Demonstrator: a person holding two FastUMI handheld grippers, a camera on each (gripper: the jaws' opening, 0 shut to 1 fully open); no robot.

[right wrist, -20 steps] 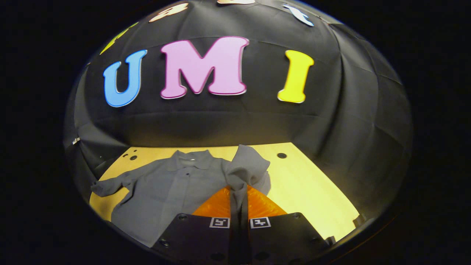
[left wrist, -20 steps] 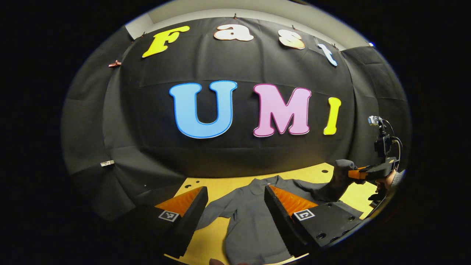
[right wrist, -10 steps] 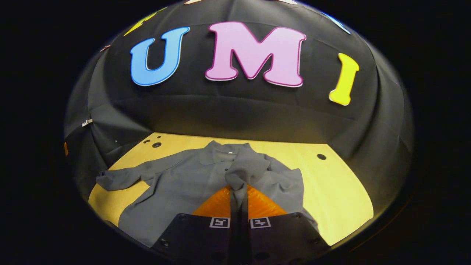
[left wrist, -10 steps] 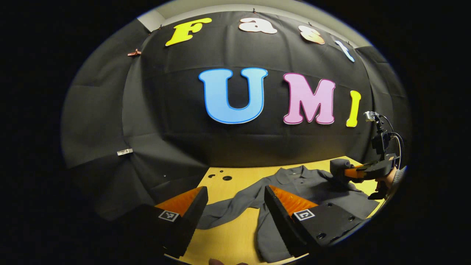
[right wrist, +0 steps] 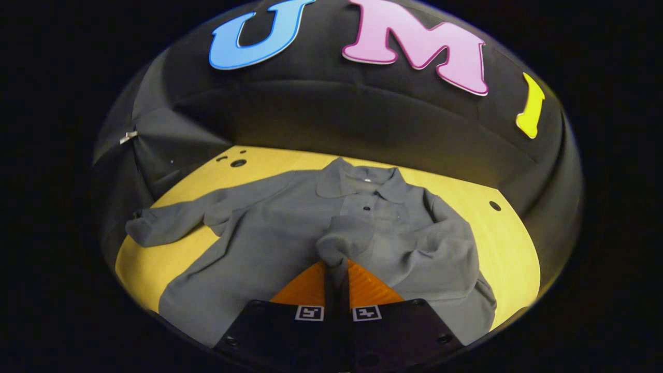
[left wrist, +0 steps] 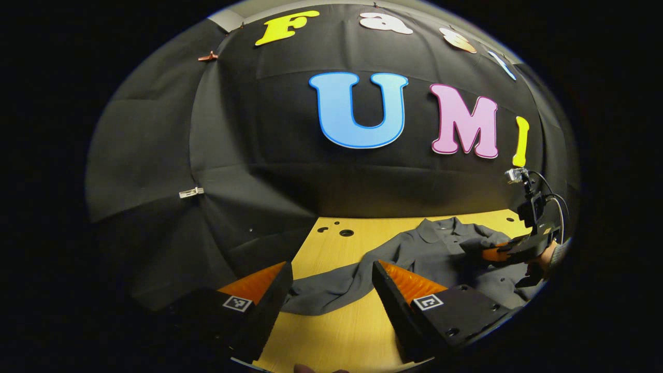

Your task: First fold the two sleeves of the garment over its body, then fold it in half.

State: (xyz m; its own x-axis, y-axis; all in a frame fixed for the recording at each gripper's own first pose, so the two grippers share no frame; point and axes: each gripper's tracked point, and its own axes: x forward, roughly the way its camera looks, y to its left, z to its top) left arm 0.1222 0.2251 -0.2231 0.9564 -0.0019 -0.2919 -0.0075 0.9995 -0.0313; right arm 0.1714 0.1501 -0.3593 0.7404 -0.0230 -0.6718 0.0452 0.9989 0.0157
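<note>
A grey collared shirt (right wrist: 269,233) lies face up on the yellow table (right wrist: 150,264). My right gripper (right wrist: 336,265) is shut on the cuff of the right sleeve (right wrist: 344,235), held low over the shirt's chest, so that sleeve is doubled over the body. The left sleeve (right wrist: 166,228) stretches out flat to the side. In the left gripper view, my left gripper (left wrist: 330,265) stands open above the table, with the left sleeve (left wrist: 331,292) lying beyond and between its fingers, untouched. The right gripper (left wrist: 494,253) and the hand holding it show at the far right there.
The black cloth wall rises just behind the table's far edge. Small round holes (right wrist: 238,162) mark the table's far left corner, and another hole (right wrist: 494,205) sits at the right. Bare wood (left wrist: 336,331) lies in front of the left sleeve.
My right gripper has carried the right sleeve from off to the side across onto the shirt's body and lowered it. My left gripper has shifted left, from over the body toward the left sleeve.
</note>
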